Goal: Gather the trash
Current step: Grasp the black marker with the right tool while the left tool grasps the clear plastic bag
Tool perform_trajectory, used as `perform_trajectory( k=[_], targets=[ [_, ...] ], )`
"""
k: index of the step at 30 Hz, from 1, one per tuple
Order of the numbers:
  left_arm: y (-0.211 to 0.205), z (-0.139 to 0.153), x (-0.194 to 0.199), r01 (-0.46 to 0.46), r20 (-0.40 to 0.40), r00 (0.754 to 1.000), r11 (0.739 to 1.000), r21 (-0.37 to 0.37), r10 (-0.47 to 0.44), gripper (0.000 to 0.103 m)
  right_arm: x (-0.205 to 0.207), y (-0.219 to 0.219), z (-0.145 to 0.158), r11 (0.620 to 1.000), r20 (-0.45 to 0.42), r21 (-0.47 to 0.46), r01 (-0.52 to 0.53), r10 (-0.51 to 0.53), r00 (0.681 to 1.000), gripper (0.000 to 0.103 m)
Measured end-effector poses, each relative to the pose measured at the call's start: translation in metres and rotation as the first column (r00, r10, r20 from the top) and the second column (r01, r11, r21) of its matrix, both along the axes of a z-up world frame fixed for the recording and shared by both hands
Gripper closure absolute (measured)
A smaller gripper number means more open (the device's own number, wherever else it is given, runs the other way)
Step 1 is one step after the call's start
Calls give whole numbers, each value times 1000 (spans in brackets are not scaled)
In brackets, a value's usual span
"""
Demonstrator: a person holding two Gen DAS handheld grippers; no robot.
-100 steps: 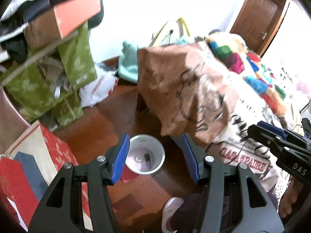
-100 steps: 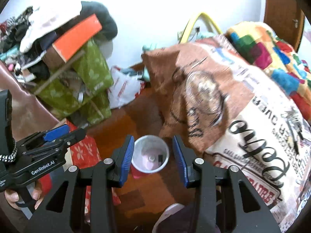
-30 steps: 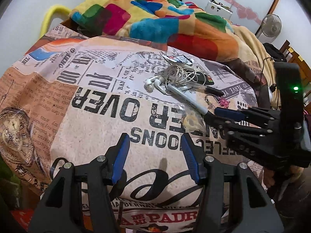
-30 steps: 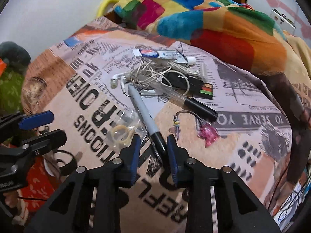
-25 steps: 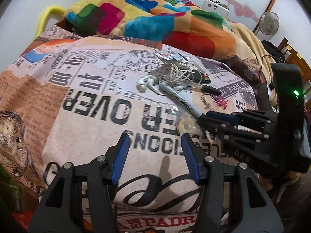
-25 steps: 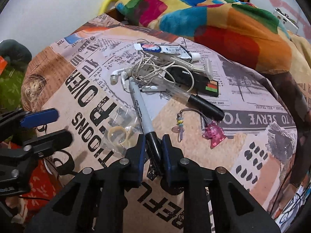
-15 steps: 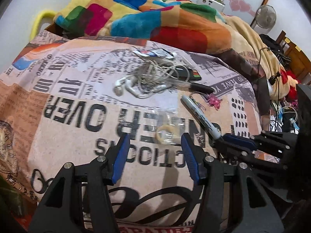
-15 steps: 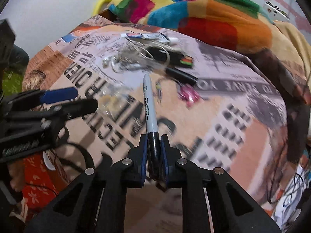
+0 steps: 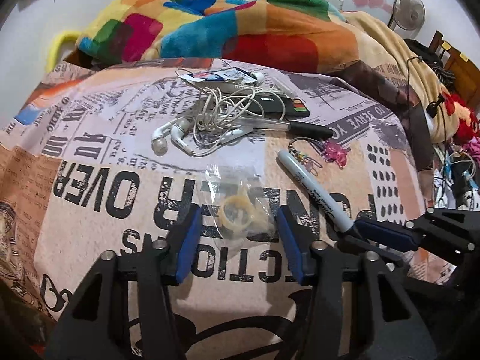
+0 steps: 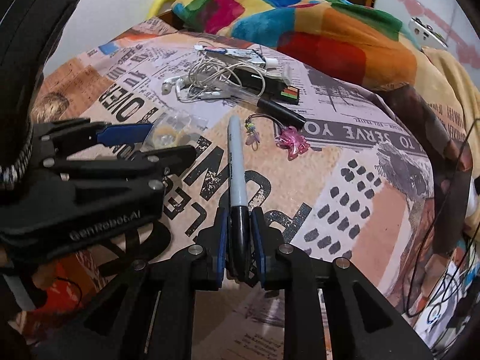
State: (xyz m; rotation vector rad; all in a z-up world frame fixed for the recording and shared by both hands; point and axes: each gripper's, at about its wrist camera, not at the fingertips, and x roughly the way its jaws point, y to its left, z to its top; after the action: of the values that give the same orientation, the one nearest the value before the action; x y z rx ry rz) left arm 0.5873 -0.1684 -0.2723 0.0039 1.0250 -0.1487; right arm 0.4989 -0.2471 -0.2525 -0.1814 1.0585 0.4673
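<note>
A clear plastic bag with a pale ring inside (image 9: 237, 210) lies on the newsprint bedspread (image 9: 99, 138). My left gripper (image 9: 237, 234) is open, its blue pads on either side of the bag's near end; the bag also shows in the right wrist view (image 10: 171, 132). My right gripper (image 10: 240, 240) is shut on the black cap end of a grey marker (image 10: 235, 162), held just above the bedspread; the marker also shows in the left wrist view (image 9: 312, 192).
Tangled white earphones (image 9: 210, 120), a black pen (image 9: 300, 126), a flat black case (image 9: 270, 105), a small tube (image 9: 216, 75) and a pink charm (image 9: 333, 153) lie farther back. A colourful blanket (image 9: 240, 30) is heaped behind. Cables hang off the bed's right edge (image 9: 450, 165).
My right gripper closed on the marker's cap end and lifted it away from the earphones. My left gripper moved forward until its pads flank the plastic bag.
</note>
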Motion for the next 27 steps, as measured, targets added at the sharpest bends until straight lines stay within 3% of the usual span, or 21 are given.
perform_trajectory(
  k=[2,5,8,15,27],
  targets=[
    [2,0,1,-8,2,1000,1000,12,8,81,1,-2,0,1000,-1,10,20,-20,1000,90],
    [14,1,1,-11,-40,999,997,-70,8,96,4,-6,1,997,-33,49,53,-52,998,90],
    [20,5,-6,-14,-52,999,995,-101,9,96,4,-12,6,984,-111,156,82,-65,992,91],
    [31,44,-42,0,6,1000,992,-124,0,96,-19,-2,37,986,-46,146,79,-73,996,91],
    [66,147,-113,-22,171,984,989,-147,47,97,-70,19,120,984,100,174,47,-65,993,91]
  ],
)
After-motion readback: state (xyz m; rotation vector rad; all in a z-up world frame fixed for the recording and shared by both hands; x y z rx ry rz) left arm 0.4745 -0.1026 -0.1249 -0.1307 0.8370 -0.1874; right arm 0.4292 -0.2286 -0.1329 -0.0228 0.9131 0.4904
